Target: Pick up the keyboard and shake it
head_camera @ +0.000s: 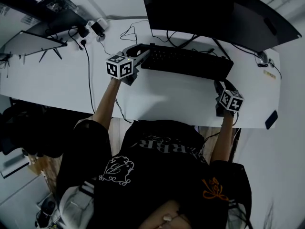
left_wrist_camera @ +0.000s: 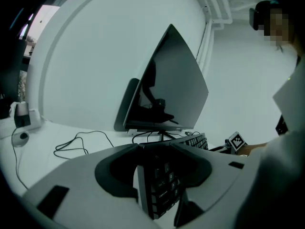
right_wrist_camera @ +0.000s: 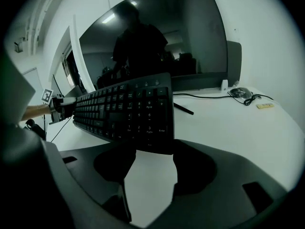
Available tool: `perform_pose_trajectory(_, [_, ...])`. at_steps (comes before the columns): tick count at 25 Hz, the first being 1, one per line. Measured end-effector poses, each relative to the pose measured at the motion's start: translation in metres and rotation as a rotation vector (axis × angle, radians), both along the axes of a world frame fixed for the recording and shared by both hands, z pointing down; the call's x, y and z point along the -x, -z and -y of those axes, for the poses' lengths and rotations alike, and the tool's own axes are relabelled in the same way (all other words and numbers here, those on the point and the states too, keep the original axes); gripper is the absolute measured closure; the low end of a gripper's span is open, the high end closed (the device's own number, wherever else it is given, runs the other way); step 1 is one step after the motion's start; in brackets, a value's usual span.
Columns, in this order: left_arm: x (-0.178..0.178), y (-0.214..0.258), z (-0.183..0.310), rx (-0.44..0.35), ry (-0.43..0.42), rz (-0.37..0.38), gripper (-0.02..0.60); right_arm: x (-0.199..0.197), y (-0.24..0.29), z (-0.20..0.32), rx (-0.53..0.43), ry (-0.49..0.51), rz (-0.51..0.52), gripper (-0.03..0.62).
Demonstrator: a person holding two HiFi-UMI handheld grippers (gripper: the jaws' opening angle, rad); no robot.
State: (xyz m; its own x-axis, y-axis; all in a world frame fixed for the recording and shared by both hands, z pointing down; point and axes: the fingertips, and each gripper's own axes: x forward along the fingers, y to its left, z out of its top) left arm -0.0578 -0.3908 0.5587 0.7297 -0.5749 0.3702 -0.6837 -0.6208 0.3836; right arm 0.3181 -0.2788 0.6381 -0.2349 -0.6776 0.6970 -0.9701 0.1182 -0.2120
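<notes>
The black keyboard (head_camera: 188,61) lies across the white desk (head_camera: 167,99) in front of the monitor. My left gripper (head_camera: 143,51) is shut on its left end; in the left gripper view the keyboard (left_wrist_camera: 162,185) stands edge-on, clamped between the jaws of the left gripper (left_wrist_camera: 159,175). My right gripper (head_camera: 220,85) is at the right end. In the right gripper view the number-pad corner of the keyboard (right_wrist_camera: 128,113) sits between the jaws of the right gripper (right_wrist_camera: 150,151), which close against it. That end looks slightly raised off the desk.
A large dark monitor (head_camera: 214,8) stands just behind the keyboard. Cables (head_camera: 88,66) and plugs (head_camera: 95,27) lie at the back left, beside a flat grey panel (head_camera: 33,42). A dark phone-like object (head_camera: 270,119) rests at the desk's right edge. A small device (right_wrist_camera: 240,92) sits at the back right.
</notes>
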Motion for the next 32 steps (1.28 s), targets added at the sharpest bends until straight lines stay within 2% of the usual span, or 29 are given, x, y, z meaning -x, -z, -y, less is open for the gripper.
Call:
perform_pose_trajectory(7, [-0.015, -0.044, 0.008, 0.094, -0.045, 0.053, 0.374, -0.006, -0.034, -0.014, 0.134, -0.05, -0.026, 0.352])
perform_pose_trajectory(17, [-0.014, -0.084, 0.018, 0.218, -0.053, 0.056, 0.364, 0.005, -0.041, -0.046, 0.21, -0.037, -0.07, 0.358])
perform_pose_trajectory(20, [-0.015, -0.097, 0.018, 0.252, -0.036, 0.083, 0.359, 0.006, -0.045, -0.052, 0.221, -0.047, -0.08, 0.358])
perform_pose_trajectory(24, [-0.014, -0.114, 0.016, 0.232, -0.044, 0.221, 0.351, 0.007, -0.049, -0.055, 0.219, -0.062, -0.093, 0.355])
perform_pose_trajectory(28, [-0.015, -0.112, 0.017, 0.216, -0.046, 0.224, 0.35, 0.006, -0.048, -0.057, 0.209, -0.097, -0.087, 0.355])
perform_pose_trajectory(32, [-0.01, -0.1, 0.017, 0.159, -0.04, 0.229, 0.35, 0.008, -0.042, -0.058, 0.186, -0.126, -0.067, 0.347])
